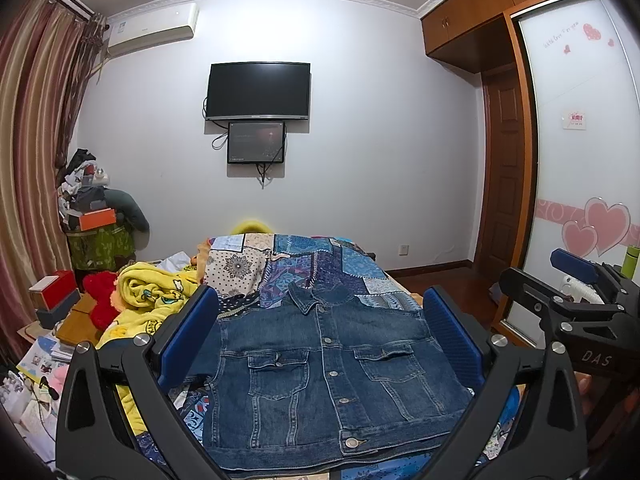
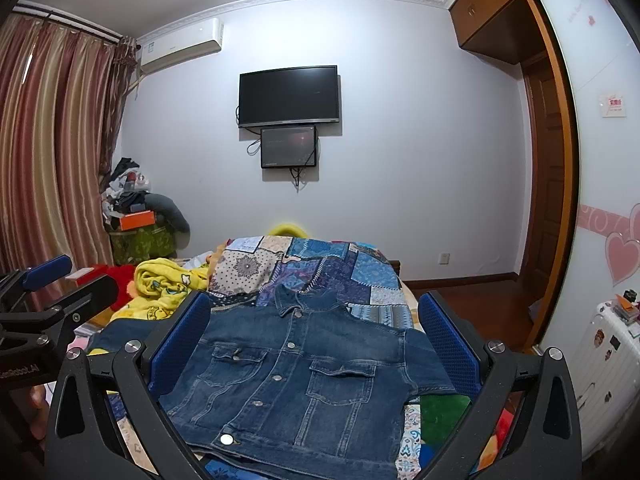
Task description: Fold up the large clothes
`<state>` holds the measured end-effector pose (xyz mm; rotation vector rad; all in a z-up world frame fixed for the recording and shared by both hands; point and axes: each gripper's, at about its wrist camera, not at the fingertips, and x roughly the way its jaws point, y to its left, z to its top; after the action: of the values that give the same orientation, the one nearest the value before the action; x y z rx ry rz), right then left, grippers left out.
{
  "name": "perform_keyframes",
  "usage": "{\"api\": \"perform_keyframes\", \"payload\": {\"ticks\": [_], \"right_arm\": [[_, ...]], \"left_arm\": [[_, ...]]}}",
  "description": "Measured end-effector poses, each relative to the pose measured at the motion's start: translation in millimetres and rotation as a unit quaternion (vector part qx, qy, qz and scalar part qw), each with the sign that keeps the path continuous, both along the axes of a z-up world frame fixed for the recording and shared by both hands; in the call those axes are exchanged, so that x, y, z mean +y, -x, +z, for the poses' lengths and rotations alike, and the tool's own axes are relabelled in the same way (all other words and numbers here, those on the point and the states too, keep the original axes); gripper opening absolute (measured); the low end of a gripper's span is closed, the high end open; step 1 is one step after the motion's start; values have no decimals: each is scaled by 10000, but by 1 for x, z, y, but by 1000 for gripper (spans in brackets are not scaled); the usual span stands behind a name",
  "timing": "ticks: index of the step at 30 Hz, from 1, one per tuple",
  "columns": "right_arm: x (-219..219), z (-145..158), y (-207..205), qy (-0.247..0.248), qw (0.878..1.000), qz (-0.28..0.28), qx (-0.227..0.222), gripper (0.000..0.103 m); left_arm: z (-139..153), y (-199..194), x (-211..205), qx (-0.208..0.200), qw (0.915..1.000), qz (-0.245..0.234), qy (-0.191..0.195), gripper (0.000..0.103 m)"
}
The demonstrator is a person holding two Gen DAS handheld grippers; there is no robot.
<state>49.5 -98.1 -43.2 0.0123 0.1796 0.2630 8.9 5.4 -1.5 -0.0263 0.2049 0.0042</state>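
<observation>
A denim jacket lies front-up and buttoned on a patchwork quilt covering the bed, collar toward the far wall, hem toward the cameras.

Left gripper: jaws spread wide, holding nothing. In the left wrist view the jacket sits between the two blue pads, below and beyond them; no contact with the cloth is visible. The left pad stands over the jacket's left edge, the right pad over its right shoulder area.

Right gripper: jaws likewise spread wide and empty. In the right wrist view the jacket fills the gap between the fingers, with one short sleeve extending toward the right pad. Whether that pad touches the sleeve cannot be determined, as the finger covers the spot.

Each gripper shows at the edge of the other's view, beside the bed: the right gripper at the right of the left wrist view, the left gripper at the left of the right wrist view.

Surroundings: a yellow blanket is bunched on the bed left of the jacket. A television hangs on the far wall with a smaller screen beneath it. Striped curtains hang at left
</observation>
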Motion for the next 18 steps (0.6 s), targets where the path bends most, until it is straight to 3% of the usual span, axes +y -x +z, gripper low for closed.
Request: {"api": "perform_keyframes", "payload": {"ticks": [18], "right_arm": [[3,3,0,-12,10000,50,59,103]], "left_arm": [[-2,-2,6,31,10000,64,51,103]]}}
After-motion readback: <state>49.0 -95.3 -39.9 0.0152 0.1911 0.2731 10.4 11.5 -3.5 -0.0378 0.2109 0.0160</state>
